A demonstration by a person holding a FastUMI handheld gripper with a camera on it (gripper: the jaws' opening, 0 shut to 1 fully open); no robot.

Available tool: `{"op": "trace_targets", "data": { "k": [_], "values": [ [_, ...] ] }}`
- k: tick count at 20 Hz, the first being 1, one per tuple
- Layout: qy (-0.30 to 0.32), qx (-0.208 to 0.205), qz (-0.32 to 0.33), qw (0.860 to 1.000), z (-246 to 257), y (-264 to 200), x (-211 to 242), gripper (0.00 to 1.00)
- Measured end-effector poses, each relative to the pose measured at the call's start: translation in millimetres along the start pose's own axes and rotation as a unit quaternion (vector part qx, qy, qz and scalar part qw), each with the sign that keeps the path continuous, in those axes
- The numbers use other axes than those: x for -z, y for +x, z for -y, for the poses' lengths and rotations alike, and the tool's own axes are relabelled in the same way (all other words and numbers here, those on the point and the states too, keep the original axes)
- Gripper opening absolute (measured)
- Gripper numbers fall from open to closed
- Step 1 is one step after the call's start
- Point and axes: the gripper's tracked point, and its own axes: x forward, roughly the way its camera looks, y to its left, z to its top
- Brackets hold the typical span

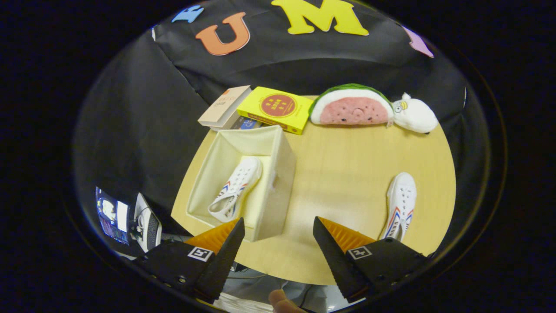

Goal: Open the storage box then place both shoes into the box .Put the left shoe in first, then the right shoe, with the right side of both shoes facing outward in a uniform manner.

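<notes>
On the round wooden table [347, 174] sits the storage box [278, 191]. It is open at the top. One shoe [236, 187] already lies inside it, with its long side running from the near wall of the box toward the far wall. That looks like the left shoe, so the first part of the job seems done.

The other shoe [402, 204] lies out on the table, well apart from the box. It is ahead of the gripper [278, 228] and off to the right side, just past the right finger. Its toe points away from the gripper and its heel is the near end, so its long side runs almost the same way as the fingers point.

The fingers are spread wide and hold nothing. The near corner of the box sits between them.

The next move should be to swing to the right and come down over that shoe. The fingers would need to close across its narrow middle, not along its length.

Some books [278, 108] and a watermelon toy [352, 108] rest at the far side of the table, out of the way.
</notes>
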Motion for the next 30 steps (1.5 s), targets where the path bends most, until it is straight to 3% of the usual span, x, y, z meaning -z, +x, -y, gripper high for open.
{"op": "trace_targets", "data": {
  "k": [9, 16, 21, 25, 29, 30],
  "values": [
    [0.054, 0.107, -0.025, 0.993, 193, 6, 31, 0.97],
    [0.012, 0.205, -0.069, 0.976, 283, 22, 56, 0.97],
    [-0.015, 0.218, -0.11, 0.97, 299, 52, 71, 0.98],
    [-0.016, 0.253, -0.069, 0.965, 322, 66, 51, 0.95],
    [0.034, 0.19, -0.078, 0.978, 318, 88, 63, 0.91],
    [0.051, 0.176, -0.071, 0.981, 318, 91, 62, 0.81]
  ]
}}
